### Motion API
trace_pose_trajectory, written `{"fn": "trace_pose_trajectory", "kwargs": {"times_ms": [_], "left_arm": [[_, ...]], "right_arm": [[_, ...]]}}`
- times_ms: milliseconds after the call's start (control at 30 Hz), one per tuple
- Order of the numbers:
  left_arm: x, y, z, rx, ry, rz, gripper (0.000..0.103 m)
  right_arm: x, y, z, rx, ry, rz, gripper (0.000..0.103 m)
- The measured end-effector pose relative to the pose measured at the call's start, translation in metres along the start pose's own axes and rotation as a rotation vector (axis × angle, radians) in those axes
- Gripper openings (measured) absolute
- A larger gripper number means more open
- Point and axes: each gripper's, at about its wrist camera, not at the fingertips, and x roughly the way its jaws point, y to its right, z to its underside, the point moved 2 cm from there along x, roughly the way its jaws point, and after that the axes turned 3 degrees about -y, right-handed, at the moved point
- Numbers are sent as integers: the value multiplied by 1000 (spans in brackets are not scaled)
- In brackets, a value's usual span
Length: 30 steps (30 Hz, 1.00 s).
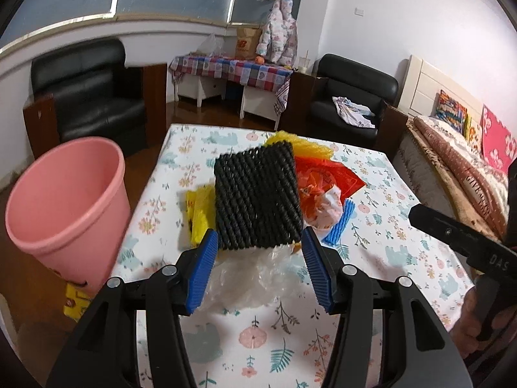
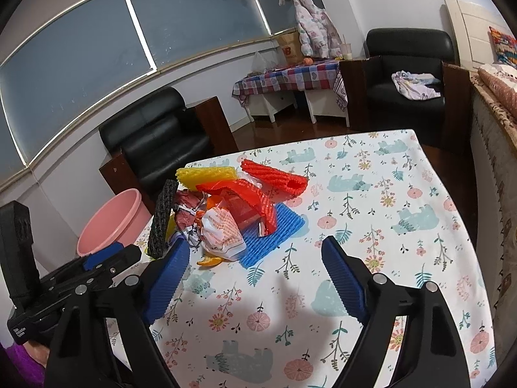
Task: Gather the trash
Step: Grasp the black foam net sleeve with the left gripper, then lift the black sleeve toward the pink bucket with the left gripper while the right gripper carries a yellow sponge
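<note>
The left gripper (image 1: 257, 242) is pinching an upright black foam net (image 1: 257, 197) between its blue pads; the right gripper (image 2: 255, 258) is hovering spread, empty.

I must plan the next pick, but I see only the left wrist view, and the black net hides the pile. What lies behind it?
Observer: Behind the black net lies crumpled dark-red paper.
Operator: Anything farther back?
Observer: A red foam sleeve lies beyond the yellow foam net.
Operator: Is the right gripper free?
Observer: Yes, the right gripper is open, with only tablecloth between its fingers.
</note>
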Motion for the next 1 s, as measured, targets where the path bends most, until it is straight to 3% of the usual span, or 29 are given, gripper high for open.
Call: {"fn": "trace_pose_trajectory", "kwargs": {"times_ms": [167,400,467,767,1000], "left_arm": [[5,6,-6,-31,-28,37,55],[18,21,-14,10,-25,-6,54],[20,24,-15,38,-18,-22,42],[28,20,-16,43,-43,-11,13],[13,11,-18,13,-19,26,11]], "right_arm": [[3,0,1,1,-4,-16,82],[4,9,1,21,-6,-25,82],[5,11,0,27,-6,-31,82],[12,14,0,33,-21,-50,82],[14,11,-5,23,-3,-81,82]]}}
